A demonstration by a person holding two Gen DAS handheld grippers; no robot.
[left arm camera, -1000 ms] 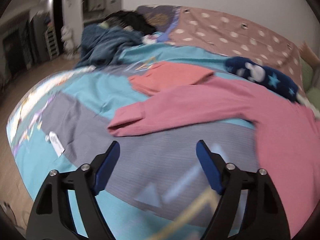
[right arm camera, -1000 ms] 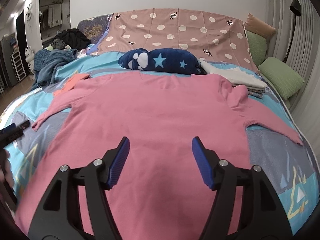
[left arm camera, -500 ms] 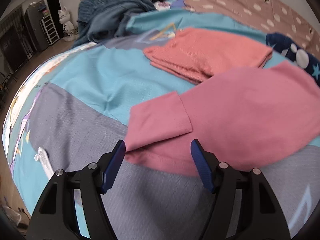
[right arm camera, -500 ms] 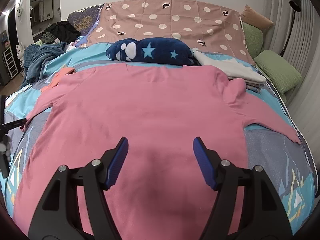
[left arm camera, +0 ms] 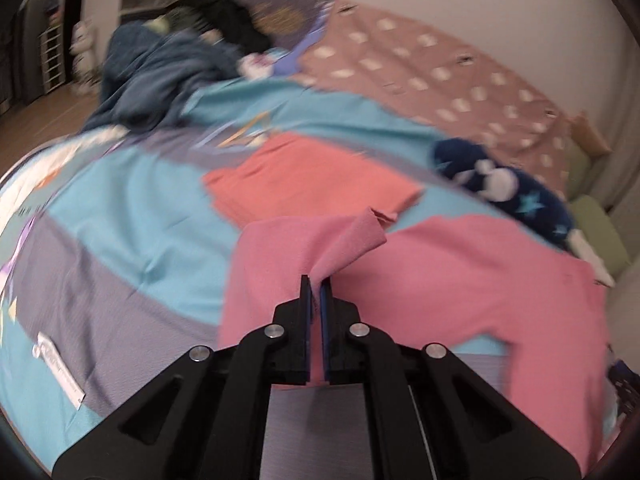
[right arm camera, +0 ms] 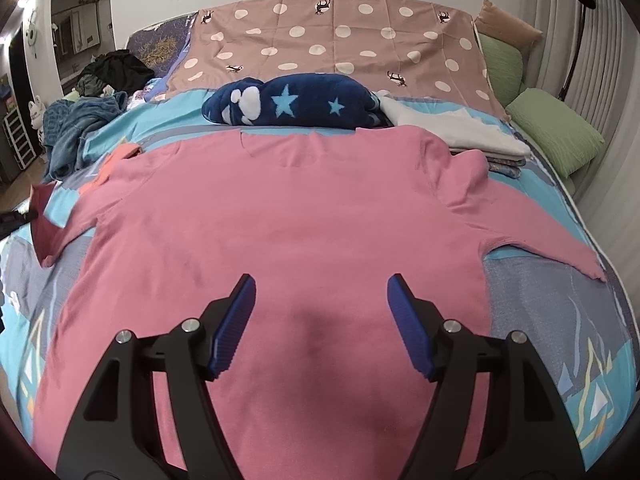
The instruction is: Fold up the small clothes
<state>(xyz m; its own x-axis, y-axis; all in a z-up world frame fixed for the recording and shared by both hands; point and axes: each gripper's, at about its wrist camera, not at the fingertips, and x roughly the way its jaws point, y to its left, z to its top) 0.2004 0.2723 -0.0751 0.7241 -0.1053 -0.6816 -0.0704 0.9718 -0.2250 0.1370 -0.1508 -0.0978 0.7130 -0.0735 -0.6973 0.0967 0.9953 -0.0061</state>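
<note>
Big picture first: the bed (right arm camera: 568, 312), dressed in a blue and grey patterned cover, carries everything here. Spread flat across most of it lies the pink shirt (right arm camera: 288, 216), front down or up I cannot tell, neckline toward the headboard, one sleeve trailing off to the right edge. Behind the collar sits a navy star blanket (right arm camera: 304, 104), and beside that a stack of folded whites (right arm camera: 452, 136). An orange garment (left arm camera: 312, 176), already folded by the look of it, rests just beyond the pink sleeve on the left side.

Now the action. The left tool (left arm camera: 315, 292) is pressed together, pinching the cuff end of the left sleeve (left arm camera: 344, 244), and the fabric is lifted and bunched above the cover. The right tool (right arm camera: 321, 304) hangs spread wide over the lower middle of the shirt, nothing between its pads, not touching cloth as far as I can see.

The step looks like folding that left sleeve in across the body. To do it well: carry the cuff low and level toward the chest, keep the sleeve from twisting, and lay it so the fold runs straight down from the shoulder. The free tool could press the body down near the hem so the shirt does not drag sideways.
</note>
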